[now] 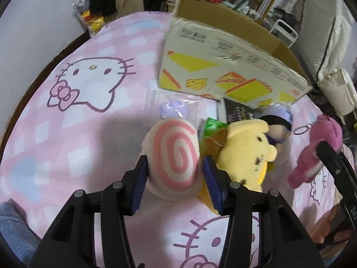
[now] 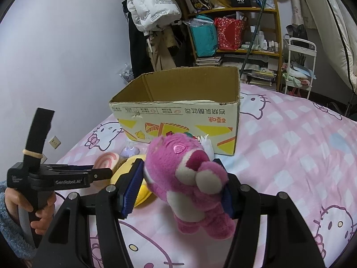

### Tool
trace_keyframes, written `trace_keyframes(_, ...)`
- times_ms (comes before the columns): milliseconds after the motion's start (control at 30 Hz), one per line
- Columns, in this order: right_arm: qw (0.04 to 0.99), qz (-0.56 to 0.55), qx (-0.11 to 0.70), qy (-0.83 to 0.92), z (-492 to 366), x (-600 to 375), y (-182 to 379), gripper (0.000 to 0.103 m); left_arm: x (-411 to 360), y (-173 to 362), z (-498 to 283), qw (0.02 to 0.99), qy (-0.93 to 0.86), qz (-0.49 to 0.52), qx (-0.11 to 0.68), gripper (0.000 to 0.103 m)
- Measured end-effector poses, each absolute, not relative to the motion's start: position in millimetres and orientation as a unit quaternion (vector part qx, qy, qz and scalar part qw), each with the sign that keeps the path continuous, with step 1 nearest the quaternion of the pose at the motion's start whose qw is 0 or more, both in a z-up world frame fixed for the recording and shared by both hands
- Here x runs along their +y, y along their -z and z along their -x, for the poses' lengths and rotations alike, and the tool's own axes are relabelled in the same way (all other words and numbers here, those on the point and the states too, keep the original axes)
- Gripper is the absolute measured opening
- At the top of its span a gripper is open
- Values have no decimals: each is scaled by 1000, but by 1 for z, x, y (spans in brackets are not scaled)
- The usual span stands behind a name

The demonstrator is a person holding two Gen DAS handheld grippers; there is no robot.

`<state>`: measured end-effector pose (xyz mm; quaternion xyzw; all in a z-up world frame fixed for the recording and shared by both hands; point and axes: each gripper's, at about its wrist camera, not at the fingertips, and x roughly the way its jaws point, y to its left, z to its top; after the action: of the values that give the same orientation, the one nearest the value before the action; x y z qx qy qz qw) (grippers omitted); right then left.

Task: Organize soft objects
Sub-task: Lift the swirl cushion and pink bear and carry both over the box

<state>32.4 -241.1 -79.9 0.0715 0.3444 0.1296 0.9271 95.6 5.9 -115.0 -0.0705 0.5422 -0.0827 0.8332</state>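
Observation:
A round pink-and-white swirl plush (image 1: pixel 174 156) lies on the pink cat-print bedsheet (image 1: pixel 67 138), and my left gripper (image 1: pixel 175 163) is shut on it, one blue pad pressed to each side. In the right wrist view the same swirl plush (image 2: pixel 107 159) shows past the left gripper (image 2: pixel 104 173). My right gripper (image 2: pixel 178 167) is shut on a pink bear plush (image 2: pixel 189 178), held above the sheet; the pink bear plush (image 1: pixel 316 147) is also at the right of the left wrist view. An open cardboard box (image 2: pixel 178 116) stands behind. A yellow plush (image 1: pixel 247 151) lies against the swirl plush.
A purple-haired doll (image 1: pixel 279 120), a green packet (image 1: pixel 212 127) and a purple toy in a clear bag (image 1: pixel 173 109) lie in front of the cardboard box (image 1: pixel 223 67). Beyond the bed are hanging clothes (image 2: pixel 154 6), a cluttered shelf (image 2: pixel 234 33) and a white cart (image 2: pixel 301 67).

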Motion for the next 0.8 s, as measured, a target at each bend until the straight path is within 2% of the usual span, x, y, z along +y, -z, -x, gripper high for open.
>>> trace_keyframes(67,928,-71,343,-129,-32,-242,80,65,9,117,-95,831,83,83,544,45)
trace_keyframes(300,930,-68,337,-128,-31,-241,78,65,6,110,-88,842,96,73,527,20)
trace_keyframes(600,943,-58,303,-125,-24,-240,65,65,5,68,-68,883,110,63,452,16)
trace_keyframes(800,952,-64,274,-122,-29,-244,49,65,1,22,-54,926,114,39,357,16)
